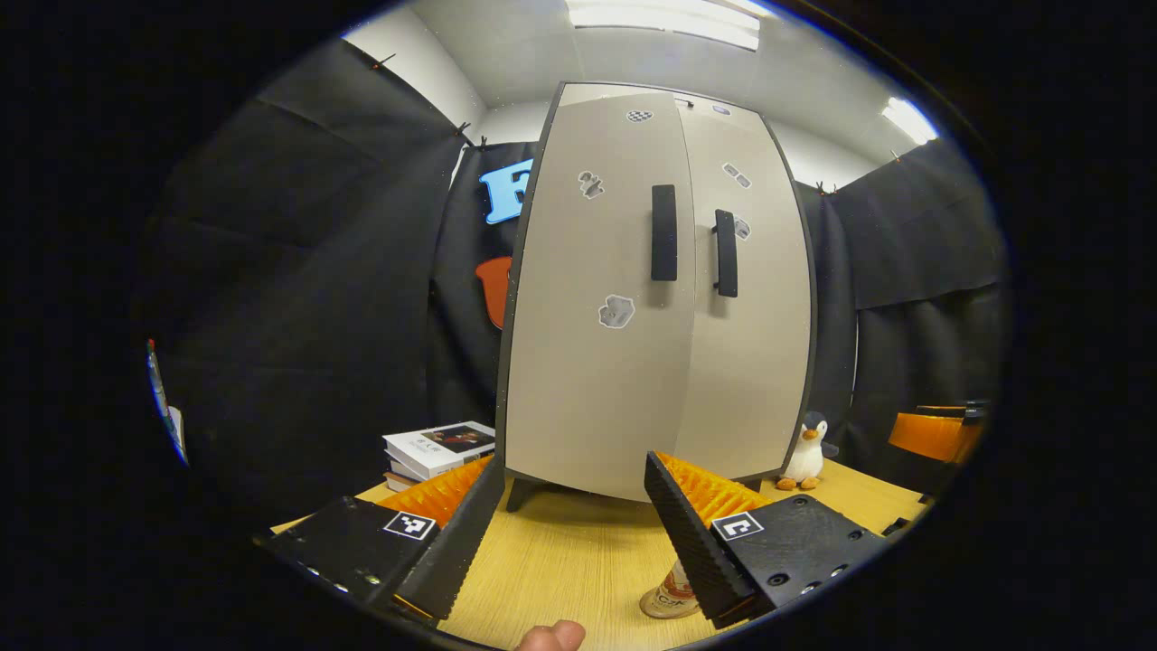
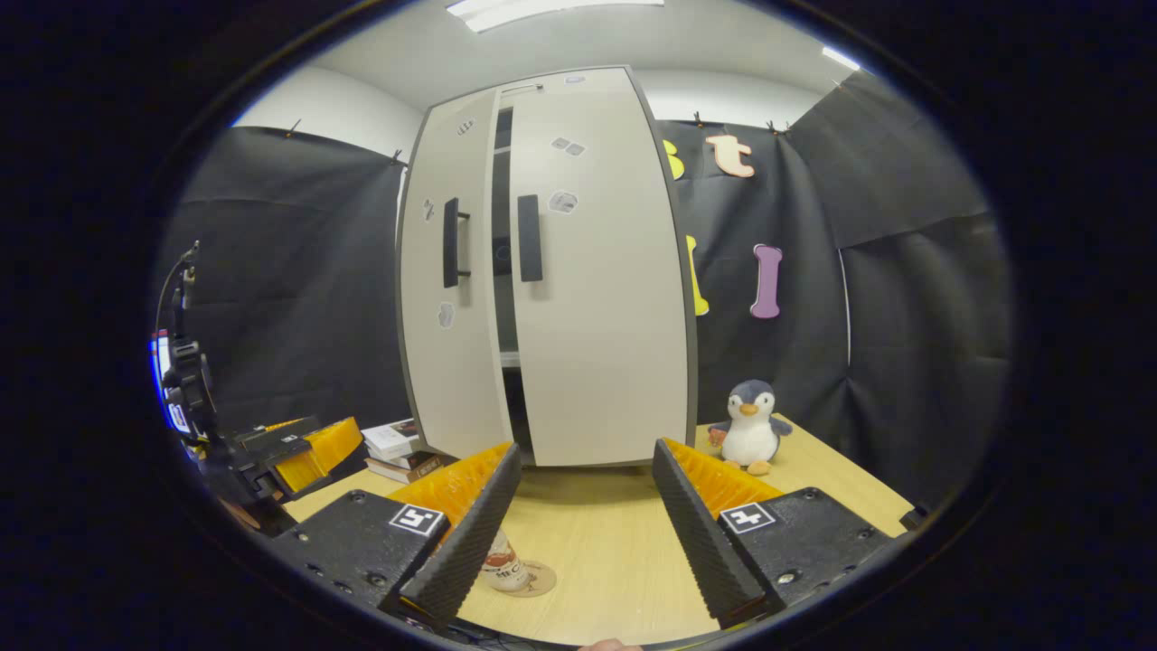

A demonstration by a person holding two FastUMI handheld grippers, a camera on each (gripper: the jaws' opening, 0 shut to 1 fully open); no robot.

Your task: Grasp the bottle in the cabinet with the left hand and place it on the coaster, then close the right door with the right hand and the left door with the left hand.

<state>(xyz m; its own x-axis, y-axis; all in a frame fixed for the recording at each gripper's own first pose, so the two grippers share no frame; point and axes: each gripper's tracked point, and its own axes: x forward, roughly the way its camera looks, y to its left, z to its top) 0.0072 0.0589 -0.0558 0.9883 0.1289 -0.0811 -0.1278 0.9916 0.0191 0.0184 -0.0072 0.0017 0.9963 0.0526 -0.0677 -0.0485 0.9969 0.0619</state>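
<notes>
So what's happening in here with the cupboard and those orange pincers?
A person holds a two-finger tool in each hand, facing a cabinet on a table. Both the left gripper and the right gripper have open, empty jaws. The bottle stands on the coaster. A dark gap shows between the two doors in the right gripper view.

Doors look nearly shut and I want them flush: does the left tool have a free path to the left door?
Probably yes: the left tool is open, holds nothing, and faces the left door over bare table.
</notes>
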